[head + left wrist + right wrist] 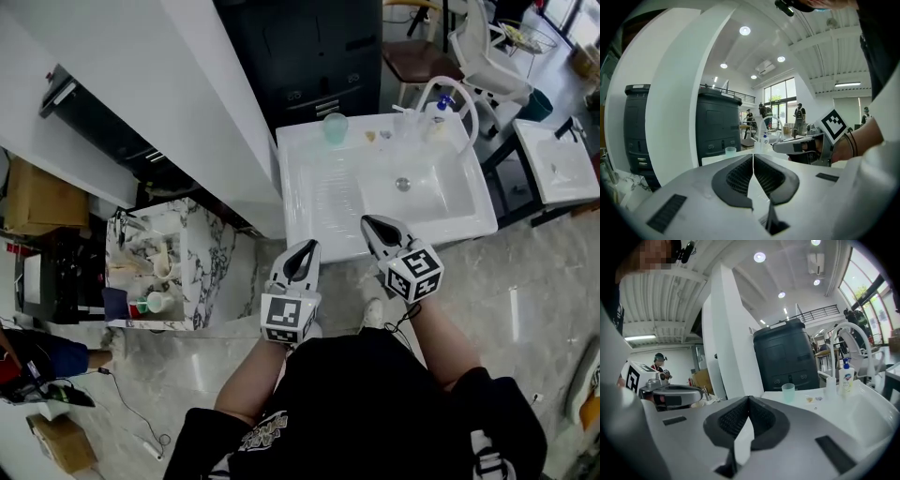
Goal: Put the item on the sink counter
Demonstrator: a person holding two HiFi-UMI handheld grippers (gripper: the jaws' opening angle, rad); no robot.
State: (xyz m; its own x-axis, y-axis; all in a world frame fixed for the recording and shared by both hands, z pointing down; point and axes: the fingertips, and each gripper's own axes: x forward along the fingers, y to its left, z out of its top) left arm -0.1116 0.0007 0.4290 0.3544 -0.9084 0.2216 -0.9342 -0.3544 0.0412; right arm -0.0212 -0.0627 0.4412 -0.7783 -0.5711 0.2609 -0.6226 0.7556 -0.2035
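The white sink unit (309, 202) stands just ahead, with a drainboard on its left and a basin (427, 192) on its right. At the counter's back are a pale green cup (336, 127), a soap bottle (441, 111) and a curved faucet (453, 89). My left gripper (302, 251) hovers off the sink's front edge, jaws shut with nothing between them (753, 156). To its right, my right gripper (375, 228) reaches over the front rim, also shut and empty (749, 399). The green cup (788, 392) shows beyond its jaws.
A white pillar (211, 103) rises left of the sink. A marble-patterned cart (202, 272) with cups stands lower left. A dark cabinet (309, 56) sits behind the sink, and a second white sink (558, 164) and a chair (417, 58) are at the right.
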